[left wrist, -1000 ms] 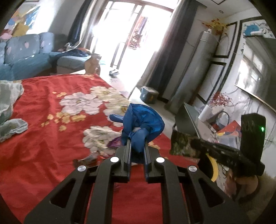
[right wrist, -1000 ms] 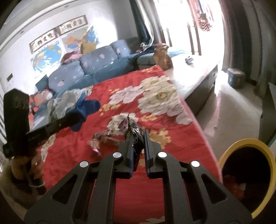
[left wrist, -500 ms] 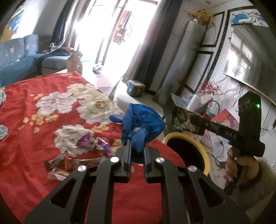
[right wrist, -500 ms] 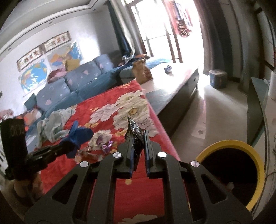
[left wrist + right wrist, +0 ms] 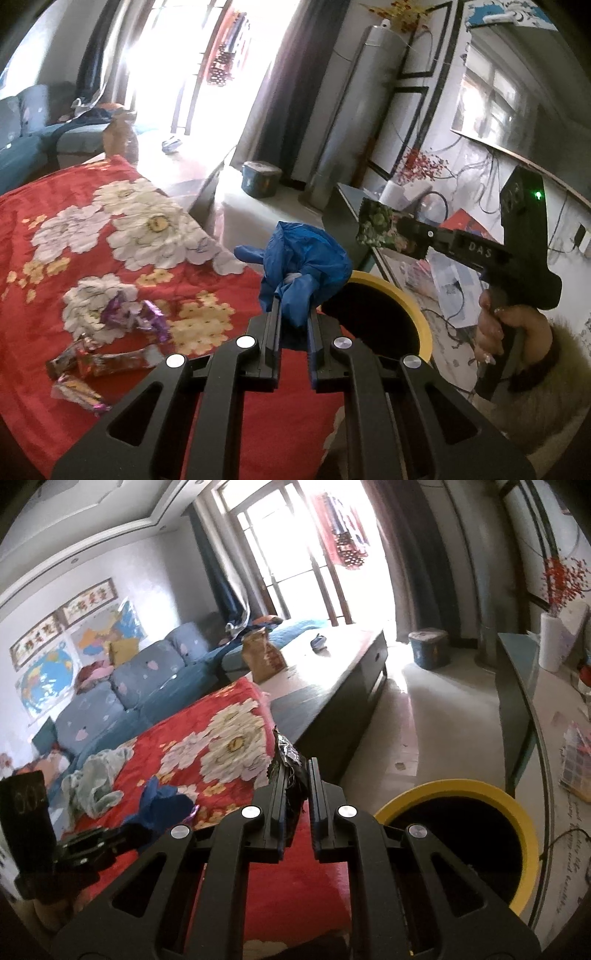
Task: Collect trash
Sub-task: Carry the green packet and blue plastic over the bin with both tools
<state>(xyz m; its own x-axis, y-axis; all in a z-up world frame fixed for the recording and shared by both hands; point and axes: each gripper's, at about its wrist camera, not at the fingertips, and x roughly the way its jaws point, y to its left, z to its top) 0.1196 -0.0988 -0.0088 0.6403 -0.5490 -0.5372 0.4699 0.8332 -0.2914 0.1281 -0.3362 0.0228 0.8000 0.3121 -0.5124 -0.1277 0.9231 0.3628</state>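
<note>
Left gripper (image 5: 293, 312) fingers clamped on crumpled blue glove (image 5: 306, 266), held over the red blanket's (image 5: 55, 258) edge beside the yellow-rimmed bin (image 5: 413, 314). Right gripper (image 5: 297, 775) fingers pinch a dark foil wrapper (image 5: 290, 764), near the bin. Loose wrappers (image 5: 110, 354) lie on the blanket.

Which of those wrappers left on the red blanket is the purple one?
The purple wrapper, lying on the white flower; the other wrappers nearer the camera are orange-brown.

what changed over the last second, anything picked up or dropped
Both hands swung away from the red blanket toward the yellow-rimmed bin, which now shows in both views. Nothing was picked up or dropped: the left gripper still clamps the blue glove, the right gripper the dark wrapper.
</note>
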